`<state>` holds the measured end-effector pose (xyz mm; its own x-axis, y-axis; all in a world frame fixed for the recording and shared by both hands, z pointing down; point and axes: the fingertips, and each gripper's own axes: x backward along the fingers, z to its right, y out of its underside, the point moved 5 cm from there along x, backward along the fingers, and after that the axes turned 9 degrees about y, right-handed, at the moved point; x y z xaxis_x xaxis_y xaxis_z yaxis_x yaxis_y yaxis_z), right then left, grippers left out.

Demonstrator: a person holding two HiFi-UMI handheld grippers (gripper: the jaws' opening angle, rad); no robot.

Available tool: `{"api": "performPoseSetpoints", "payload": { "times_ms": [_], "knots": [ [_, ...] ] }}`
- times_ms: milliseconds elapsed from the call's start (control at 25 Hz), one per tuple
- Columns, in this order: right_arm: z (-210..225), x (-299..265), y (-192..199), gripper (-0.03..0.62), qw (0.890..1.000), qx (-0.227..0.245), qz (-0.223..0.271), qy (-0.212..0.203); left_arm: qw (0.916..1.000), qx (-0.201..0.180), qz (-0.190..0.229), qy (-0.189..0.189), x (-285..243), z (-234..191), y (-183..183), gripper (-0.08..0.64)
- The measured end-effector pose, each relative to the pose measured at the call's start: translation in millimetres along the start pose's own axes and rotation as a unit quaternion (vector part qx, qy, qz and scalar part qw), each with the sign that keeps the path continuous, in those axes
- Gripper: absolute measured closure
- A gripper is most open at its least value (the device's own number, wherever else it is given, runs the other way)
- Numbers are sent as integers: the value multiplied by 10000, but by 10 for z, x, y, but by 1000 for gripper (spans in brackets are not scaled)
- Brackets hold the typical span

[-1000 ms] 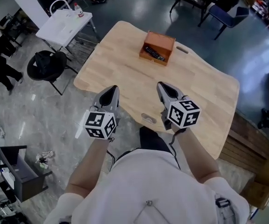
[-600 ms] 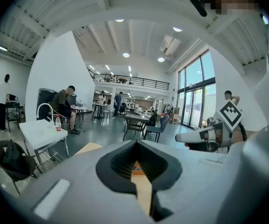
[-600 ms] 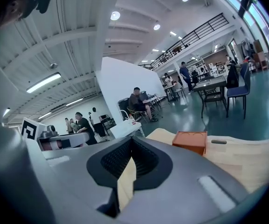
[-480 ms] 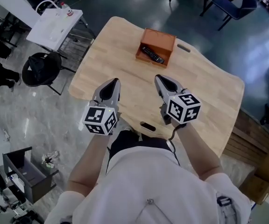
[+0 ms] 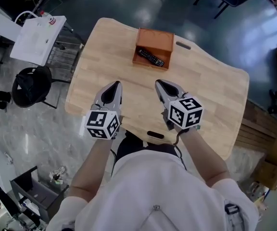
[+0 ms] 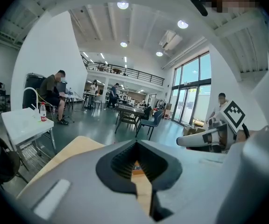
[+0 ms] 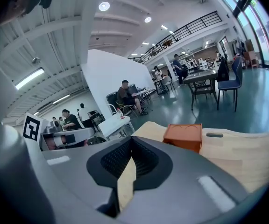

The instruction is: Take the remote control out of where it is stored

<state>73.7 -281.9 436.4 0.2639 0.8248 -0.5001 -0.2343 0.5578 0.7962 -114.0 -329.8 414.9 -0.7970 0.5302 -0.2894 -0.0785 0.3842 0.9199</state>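
Grippers shut and empty, job basically not started

Both the left gripper and the right gripper have their jaws pressed together with nothing between them, side by side and well short of the box. The remote lies inside the box, toward its near side, on the table. Looks like everything's left: reach the box, open up, grab, lift out.

A big open-plan office or lab hall: a high white ceiling with round lights, a railed mezzanine at the far end, tall windows on the right, dark desks, blue chairs, and people seated on the left.
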Motion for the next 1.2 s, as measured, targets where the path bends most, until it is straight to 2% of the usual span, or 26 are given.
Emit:
{"api": "performPoseSetpoints", "payload": {
  "times_ms": [280,480,680,800,880,1000,1200],
  "knots": [
    [106,-397,-37,564,9995,77,-266,118,9995,201,-167,195,-283,-209,171,560],
    [157,-871,-99,489,9959,643,-639,-15,9991,315,-217,169,-428,-457,307,560],
    [595,-1533,-33,462,9827,1301,-1304,205,9989,422,-207,76,-586,-662,446,560],
    [838,-2116,125,418,9691,1443,-1978,312,9983,516,-268,92,-647,-865,582,560],
    [1024,-2445,266,403,9557,1626,-2416,428,9974,661,-287,49,-658,-927,672,560],
    [1300,-2826,503,377,9301,2135,-2908,693,9960,834,-317,-22,-637,-975,831,560],
    [1625,-3283,927,302,8866,2838,-3541,892,9934,1034,-471,-171,-525,-1147,1157,560]
  ]
}}
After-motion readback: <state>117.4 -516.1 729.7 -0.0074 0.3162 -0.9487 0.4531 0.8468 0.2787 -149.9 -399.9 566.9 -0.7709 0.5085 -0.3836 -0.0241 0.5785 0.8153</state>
